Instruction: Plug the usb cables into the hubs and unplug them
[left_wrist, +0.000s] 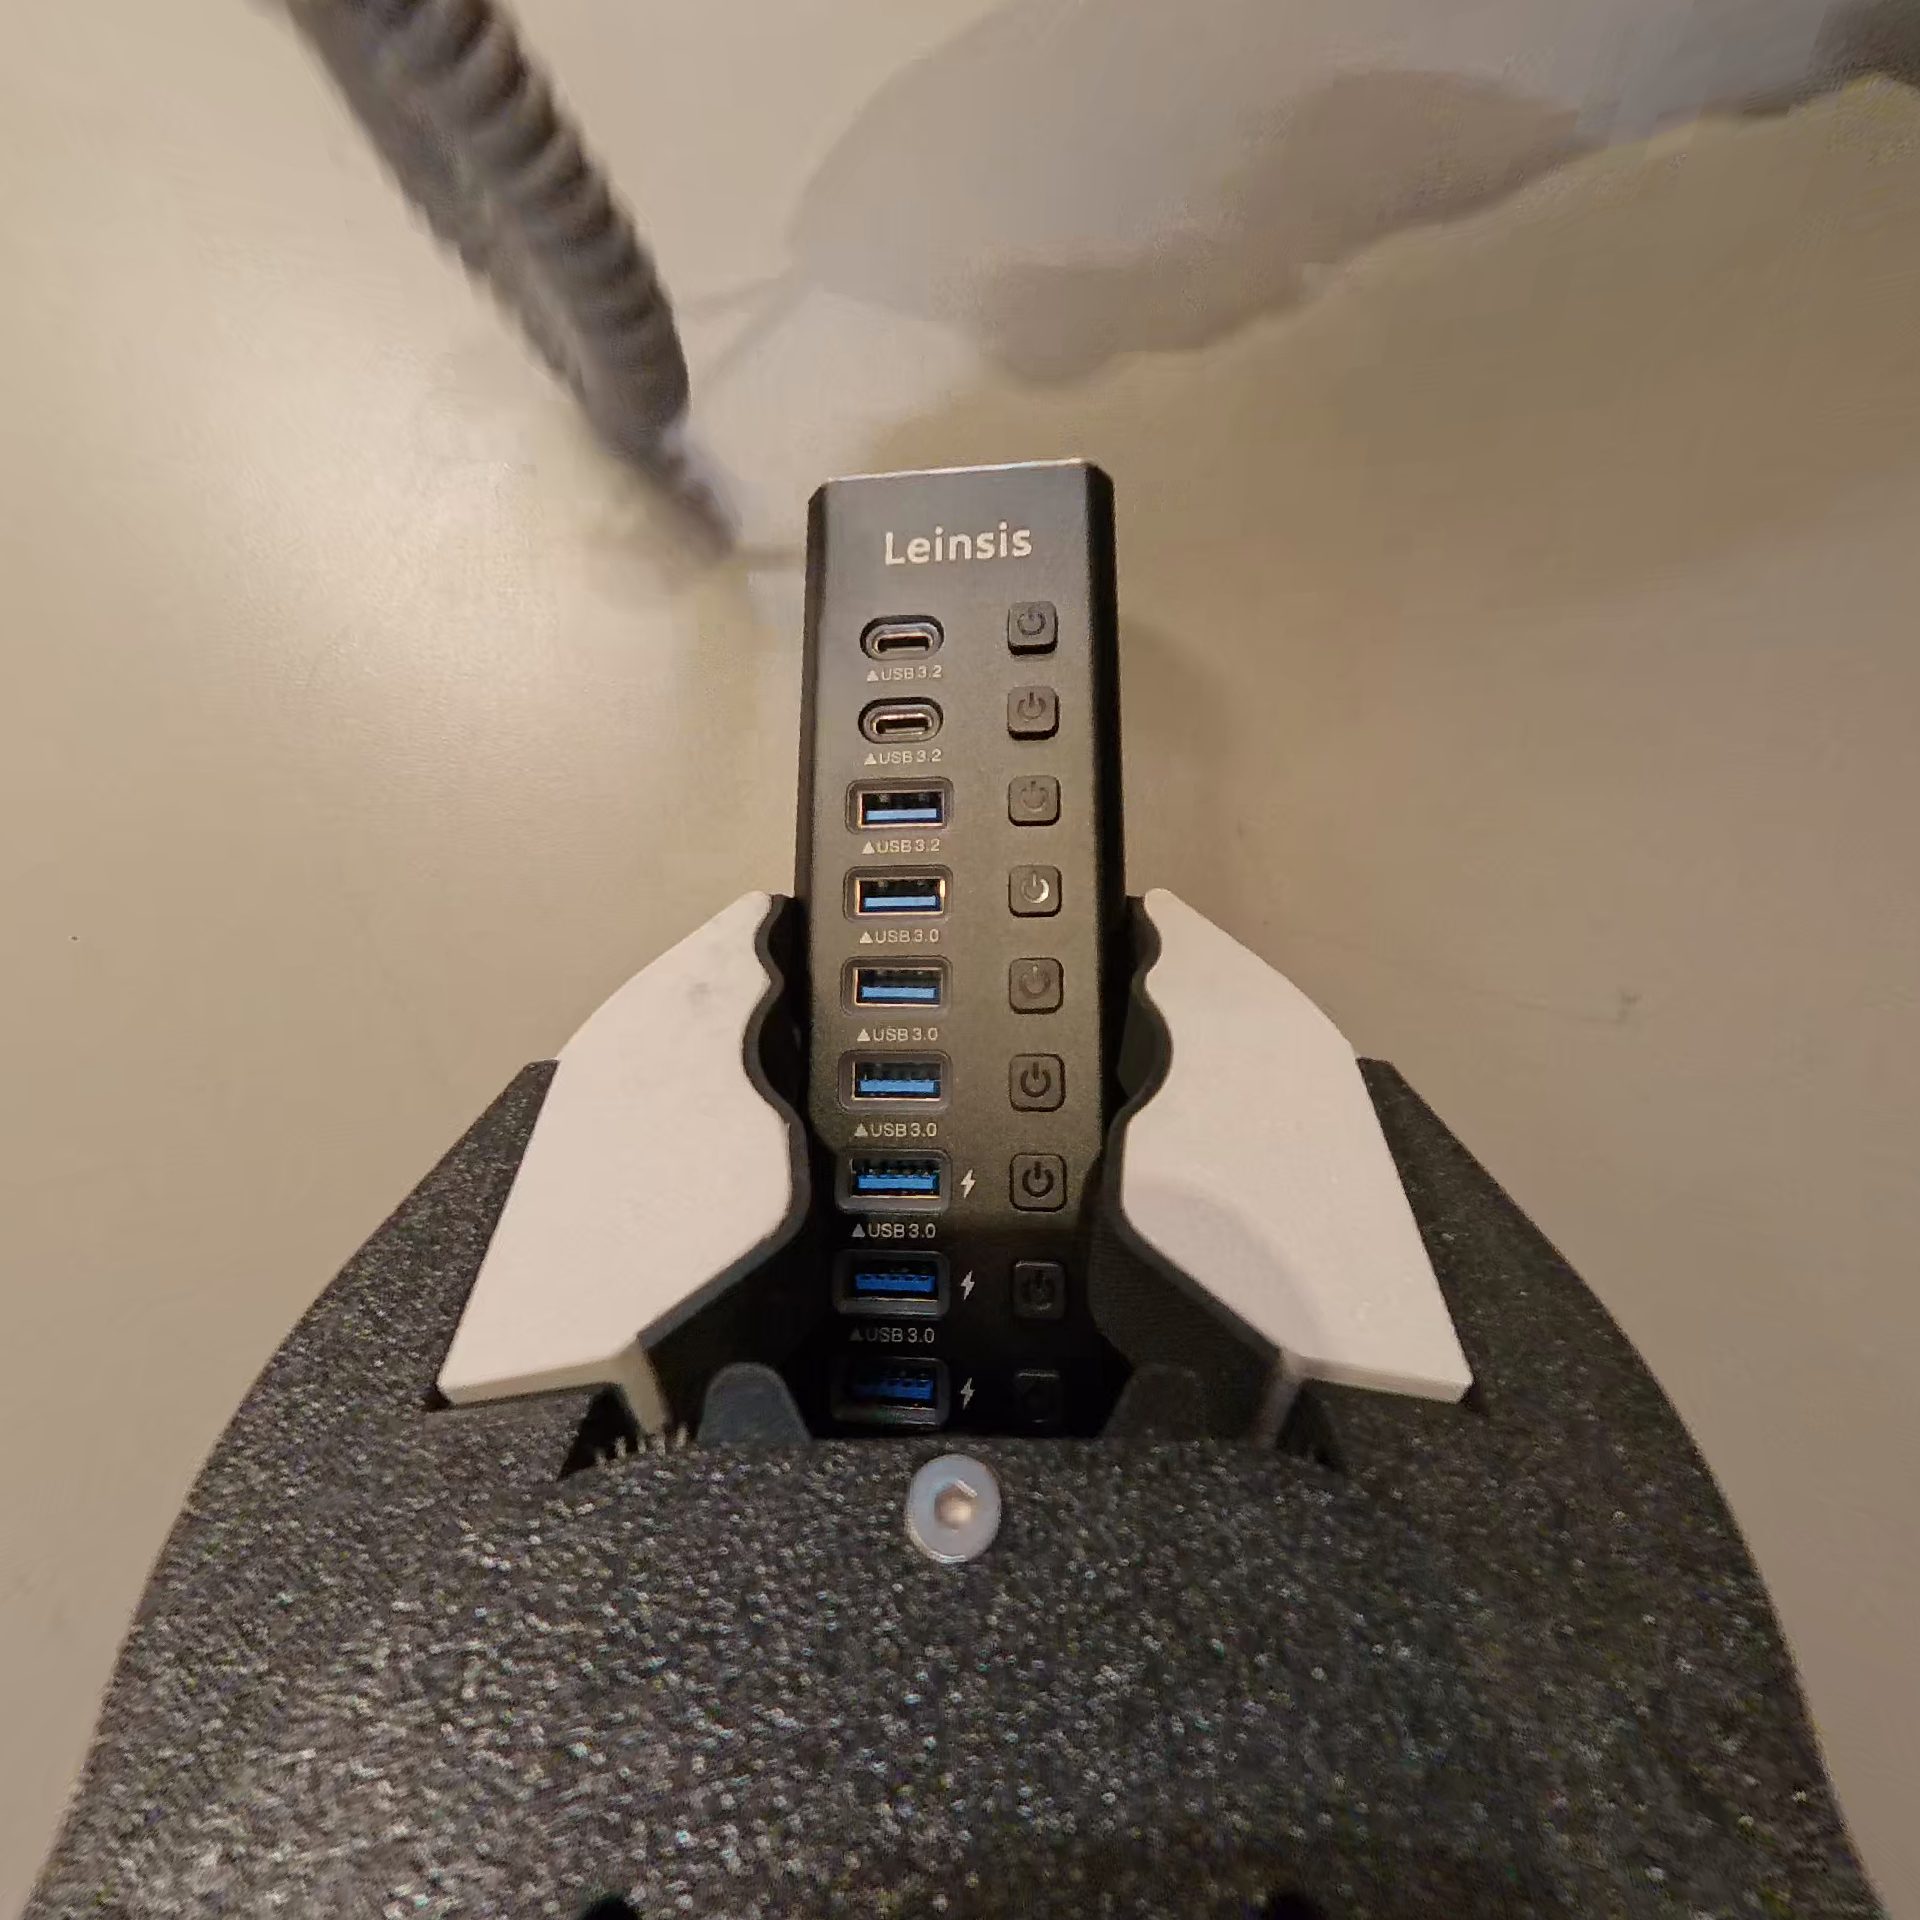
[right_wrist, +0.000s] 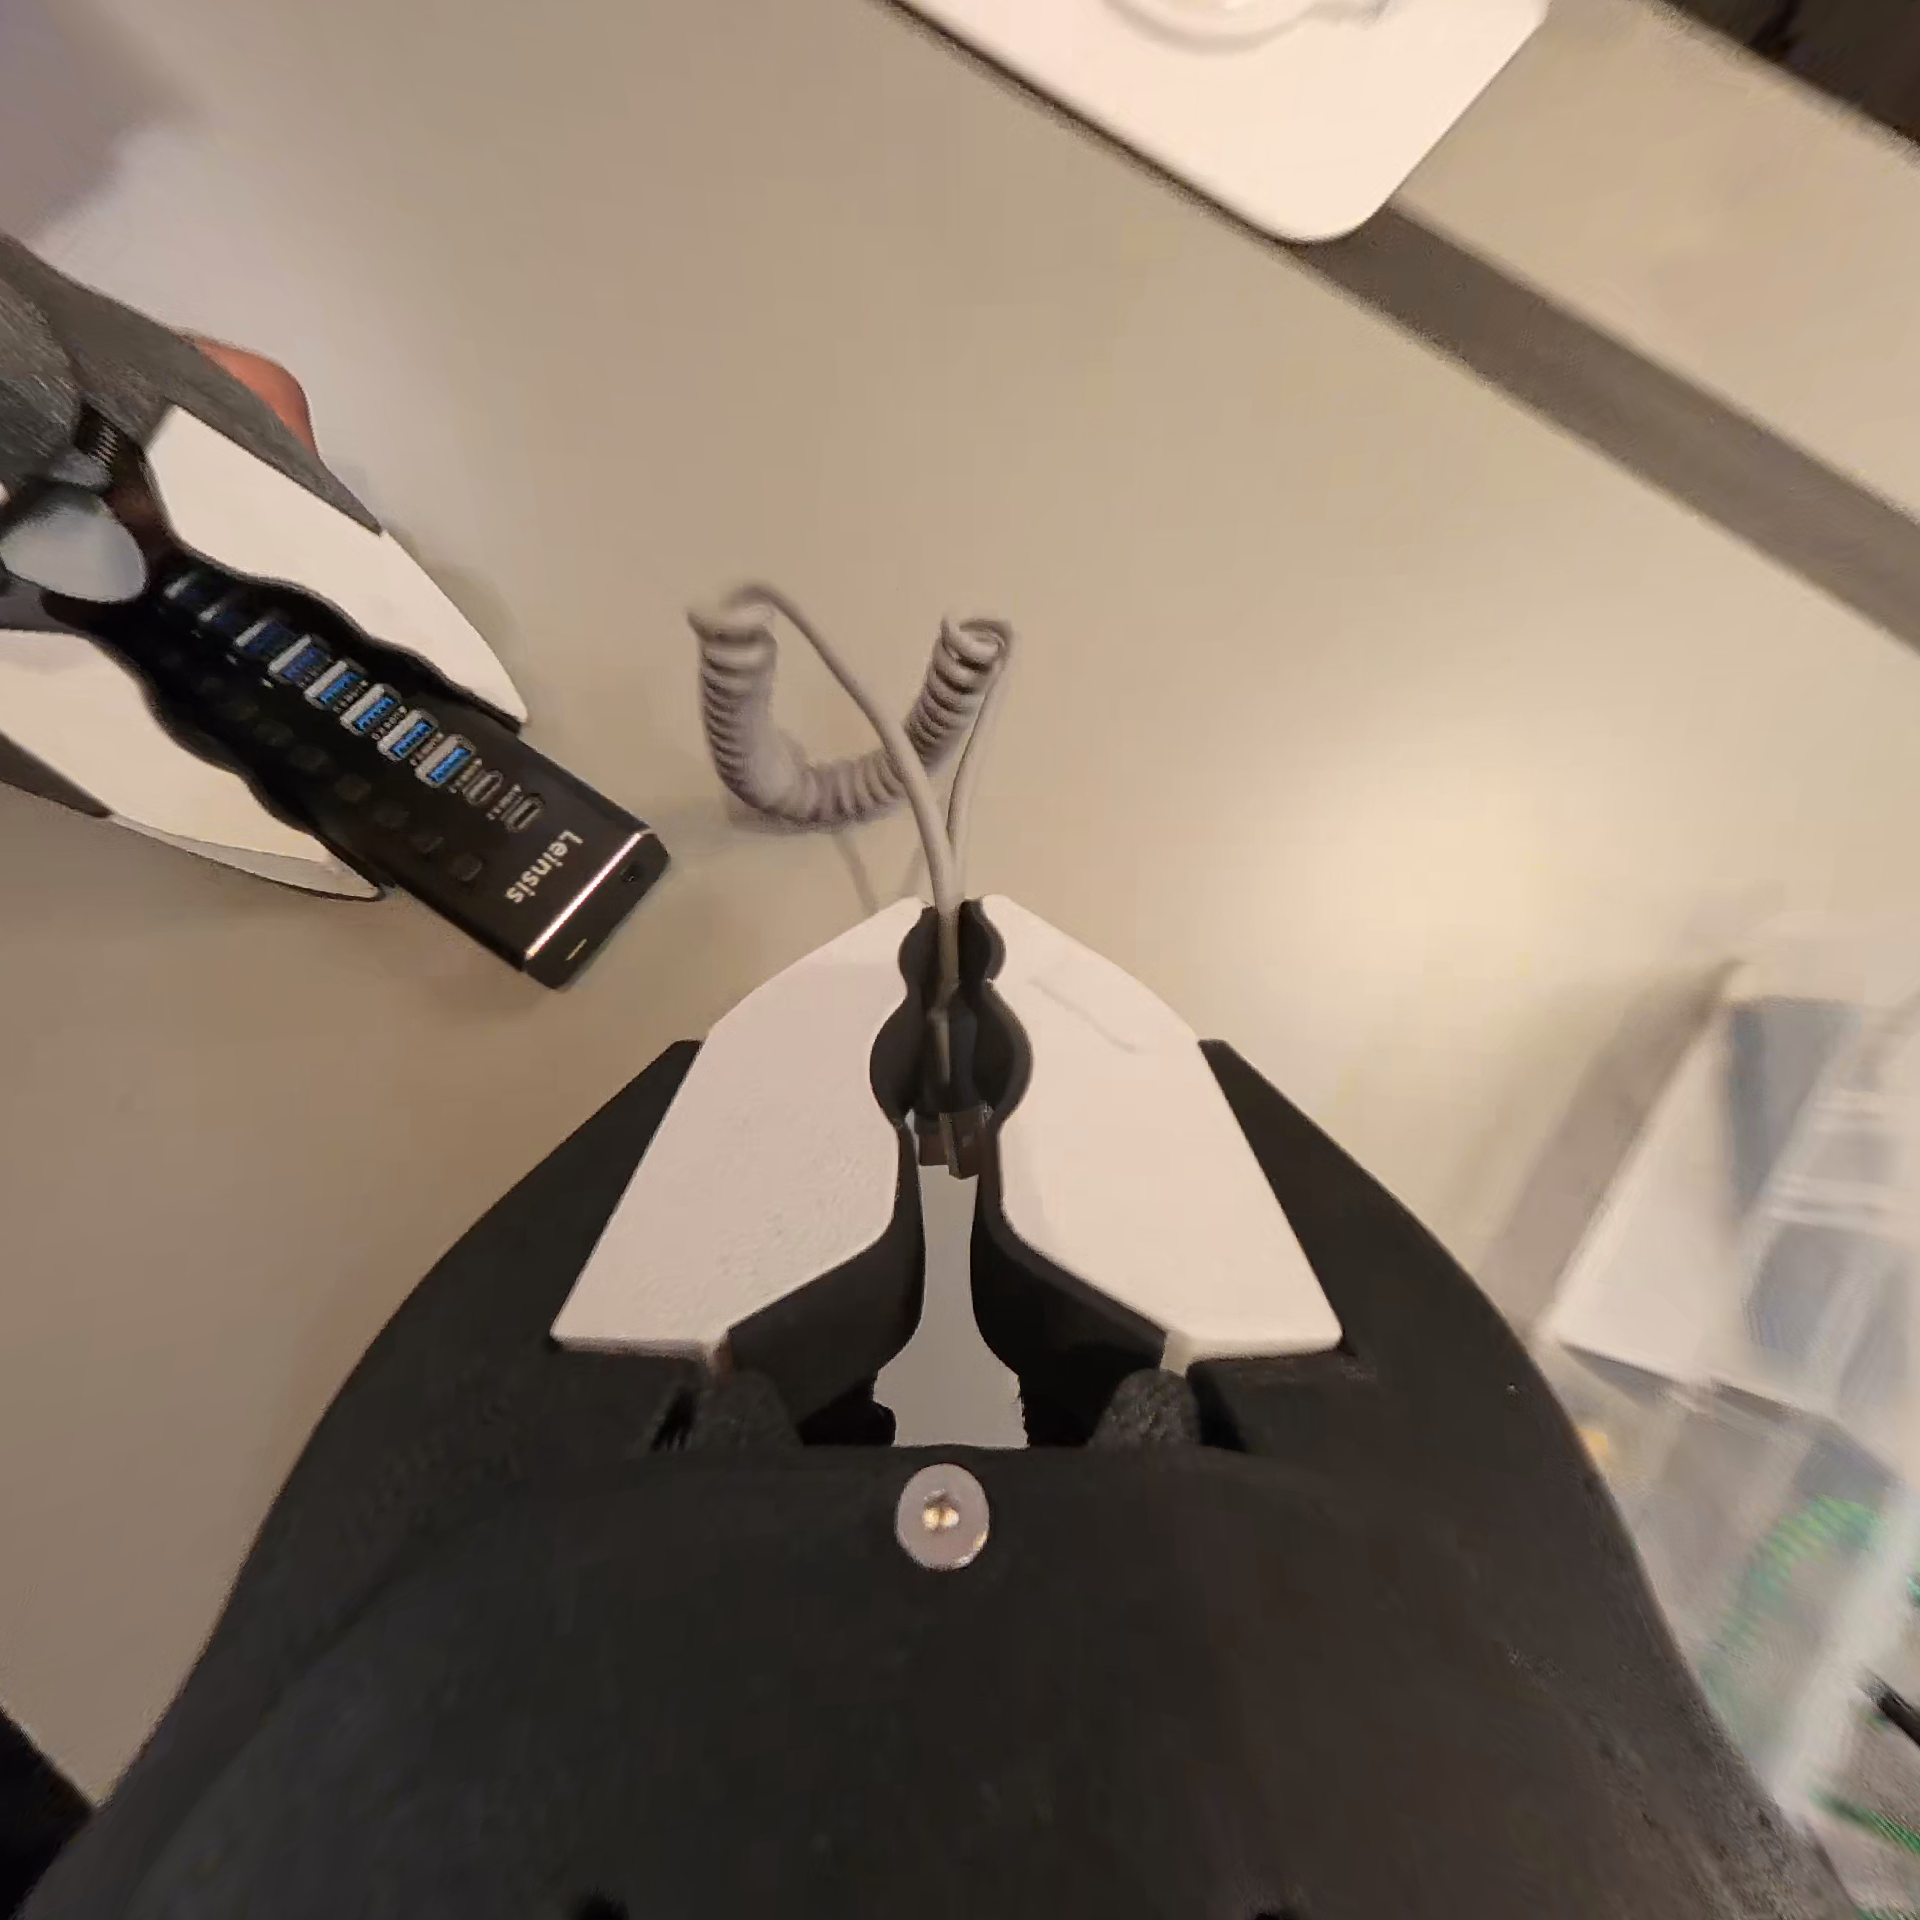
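Currently the hub (left_wrist: 951, 935) is clamped lengthwise between the left fingers (left_wrist: 707, 1091), at left of the right view; the cable (right_wrist: 951, 935) is pinched in the right fingers (right_wrist: 821, 1091), plug turned back, ports lying left.

Hub end: white brand word printed on the black hub (left_wrist: 956, 935); legible, not copied.
Ports (left_wrist: 899, 895): a small white caption under most.
Nearest three ports: white lightning-bolt sign beside each.
Buttons (left_wrist: 1034, 890): power symbol on each.
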